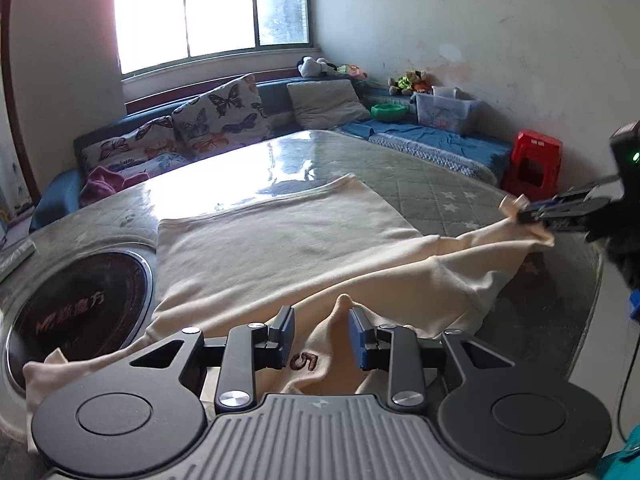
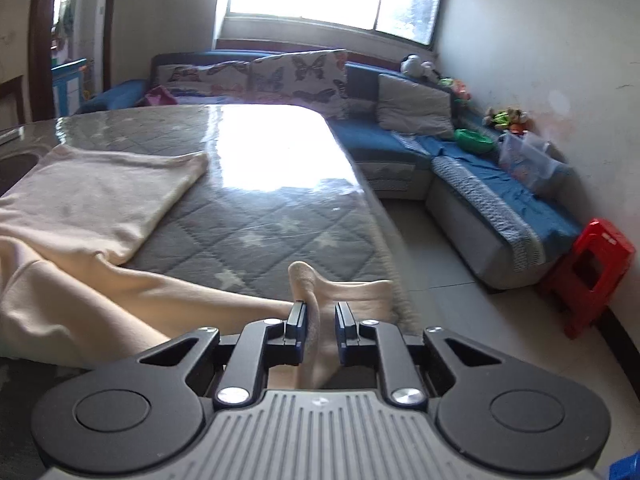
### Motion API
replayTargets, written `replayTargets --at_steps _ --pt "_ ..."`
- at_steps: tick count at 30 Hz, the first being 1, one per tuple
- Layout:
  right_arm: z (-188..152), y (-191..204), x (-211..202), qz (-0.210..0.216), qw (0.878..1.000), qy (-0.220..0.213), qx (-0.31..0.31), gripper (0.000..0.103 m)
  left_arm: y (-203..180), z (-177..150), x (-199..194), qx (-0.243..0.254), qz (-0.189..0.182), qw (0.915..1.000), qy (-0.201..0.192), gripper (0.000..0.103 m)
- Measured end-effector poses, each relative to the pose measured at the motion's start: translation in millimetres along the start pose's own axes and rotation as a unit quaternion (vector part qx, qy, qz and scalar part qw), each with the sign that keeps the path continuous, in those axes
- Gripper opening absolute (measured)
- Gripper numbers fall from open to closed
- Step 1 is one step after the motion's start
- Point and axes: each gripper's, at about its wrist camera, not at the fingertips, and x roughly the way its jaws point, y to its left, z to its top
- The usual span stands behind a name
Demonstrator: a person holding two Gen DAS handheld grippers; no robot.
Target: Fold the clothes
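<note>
Left wrist view: a cream sweatshirt lies spread on the quilted grey table, partly over a round black cooktop. The left gripper stands parted around a raised fold of cloth, its pads apart from it. The right gripper, jaws slightly parted, has the sleeve cuff between its fingers at the table's edge.

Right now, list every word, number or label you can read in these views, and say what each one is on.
"5", stitched in dark thread on the cream garment, between the left gripper fingers.
Reddish lettering on the black round cooktop: too blurred and distorted to read.
Print on the clear storage box: too small to read.
</note>
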Motion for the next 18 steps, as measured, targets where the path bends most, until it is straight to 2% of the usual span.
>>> replayTargets --at_steps 5,6,9,11,13,15,18 --pt "-10.0 -36.8 -13.8 -0.054 0.998 0.004 0.032 0.008 -5.5 -4.4 14.6 0.027 -0.015 0.9994 0.014 0.032" --pt "-13.4 -42.4 -14.5 -0.064 0.997 0.011 0.039 0.008 -6.4 -5.9 15.6 0.031 -0.016 0.9993 0.015 0.028" --pt "-21.7 -57.0 -18.3 -0.085 0.994 0.027 0.058 0.011 -6.0 -8.9 16.0 0.034 -0.017 0.9991 0.019 0.008" --pt "-24.1 -64.2 -23.7 -0.086 0.993 0.024 0.073 0.016 -6.1 -10.9 11.1 0.035 -0.019 0.9990 0.018 0.003" --pt "-20.4 -65.1 -29.2 -0.063 0.994 0.015 0.082 0.019 -6.6 -12.8 4.4 0.038 -0.023 0.9989 0.017 0.002" --pt "-16.4 -61.6 -32.7 -0.037 0.996 0.007 0.083 0.032 -7.2 -14.6 -2.2 0.040 -0.027 0.9987 0.016 0.001" --pt "2.7 -37.1 -39.6 0.024 0.998 -0.021 0.057 0.036 -8.1 -17.4 -12.2 0.043 -0.033 0.9984 0.015 0.001"
